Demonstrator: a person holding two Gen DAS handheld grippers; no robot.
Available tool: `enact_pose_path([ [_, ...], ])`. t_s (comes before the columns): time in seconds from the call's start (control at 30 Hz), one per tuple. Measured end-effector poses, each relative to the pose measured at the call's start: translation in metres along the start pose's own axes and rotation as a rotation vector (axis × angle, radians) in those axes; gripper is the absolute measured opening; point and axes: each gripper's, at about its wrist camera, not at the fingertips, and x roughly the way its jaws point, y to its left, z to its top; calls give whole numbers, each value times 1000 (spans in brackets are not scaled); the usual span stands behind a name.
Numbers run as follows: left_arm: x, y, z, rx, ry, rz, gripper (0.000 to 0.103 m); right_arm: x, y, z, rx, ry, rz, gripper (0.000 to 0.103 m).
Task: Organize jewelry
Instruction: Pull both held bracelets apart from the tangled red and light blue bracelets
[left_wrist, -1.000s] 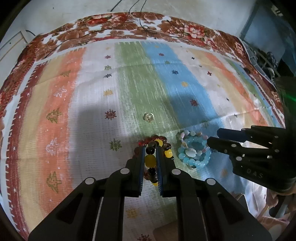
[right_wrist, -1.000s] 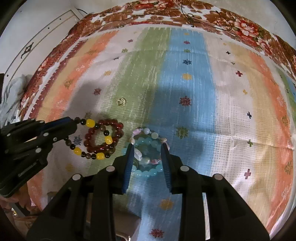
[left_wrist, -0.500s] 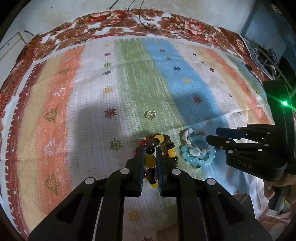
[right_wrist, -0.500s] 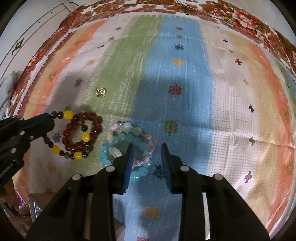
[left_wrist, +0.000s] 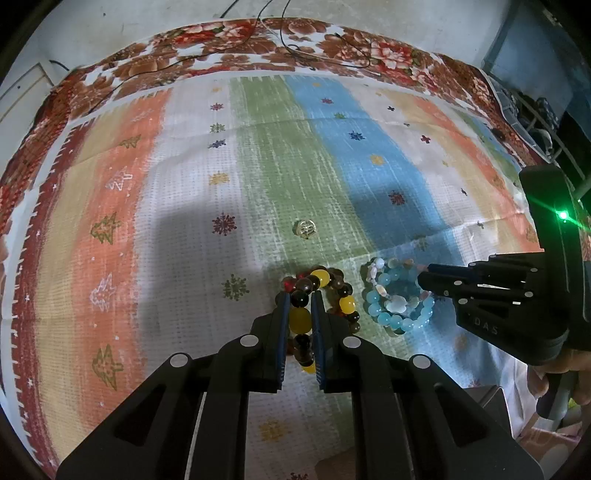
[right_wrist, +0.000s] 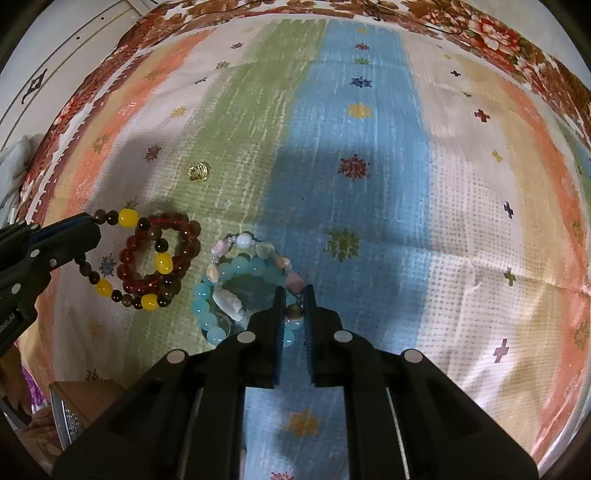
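Note:
A bracelet of yellow and dark brown beads (left_wrist: 300, 318) (right_wrist: 129, 218) lies on the striped cloth, overlapping a dark red bead bracelet (right_wrist: 162, 254). My left gripper (left_wrist: 297, 301) is shut on the yellow and brown bracelet. Beside it to the right lies a light blue bead bracelet (left_wrist: 395, 306) (right_wrist: 236, 269) with a string of mixed pale beads (right_wrist: 258, 247). My right gripper (right_wrist: 294, 295) (left_wrist: 424, 278) is shut on these blue and pale beads at their right side. A small gold charm (left_wrist: 304, 229) (right_wrist: 199, 171) lies apart, farther out on the green stripe.
The striped cloth (left_wrist: 147, 221) covers the whole surface, with a floral border (left_wrist: 258, 37) at the far edge. A brown box (right_wrist: 74, 402) shows at the near left edge in the right wrist view. Dark clutter (left_wrist: 535, 110) stands at the far right.
My right gripper has shifted to the right side of the blue bracelet and closed on its beads. My left gripper has stayed shut on the yellow and brown bracelet.

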Motion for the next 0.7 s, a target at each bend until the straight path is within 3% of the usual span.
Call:
enact_pose_path([
  [0.7, -20, -4, 0, -10, -34, -5, 11, -50, 24, 4, -29, -111, 12, 11],
])
